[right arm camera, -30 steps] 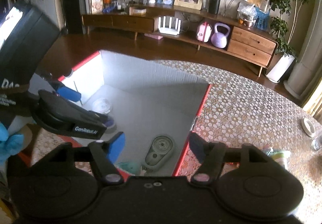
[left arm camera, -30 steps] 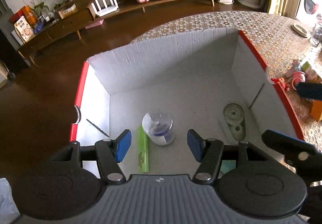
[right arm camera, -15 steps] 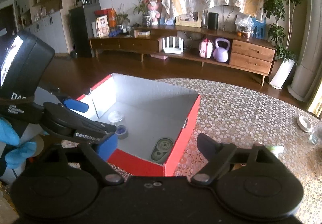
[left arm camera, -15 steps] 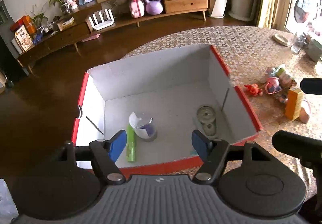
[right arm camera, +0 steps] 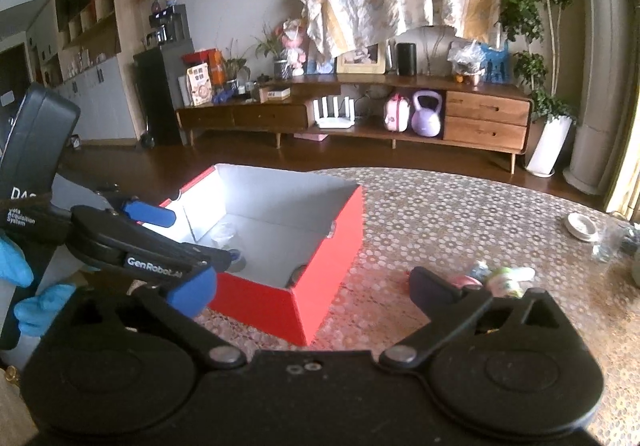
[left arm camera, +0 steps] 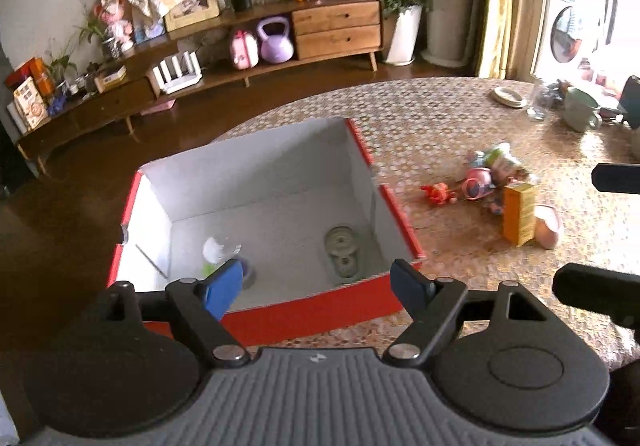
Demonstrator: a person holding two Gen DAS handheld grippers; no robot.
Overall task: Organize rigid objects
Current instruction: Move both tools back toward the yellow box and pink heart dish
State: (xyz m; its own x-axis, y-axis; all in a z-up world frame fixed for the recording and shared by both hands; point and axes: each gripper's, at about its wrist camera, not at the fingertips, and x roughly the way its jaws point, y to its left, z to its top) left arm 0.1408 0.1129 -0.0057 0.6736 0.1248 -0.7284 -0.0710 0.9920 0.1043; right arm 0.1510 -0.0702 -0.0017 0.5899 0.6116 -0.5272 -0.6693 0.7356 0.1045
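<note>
Grippers: we had left gripper [left arm camera: 316, 288] and right gripper [right arm camera: 312, 288] both released, jaws just widening, empty | Red box [left arm camera: 320, 310] near table edge held tape dispenser [left arm camera: 340, 254] | Toy pile [left arm camera: 492, 181] mid-table awaited pickup.
</note>
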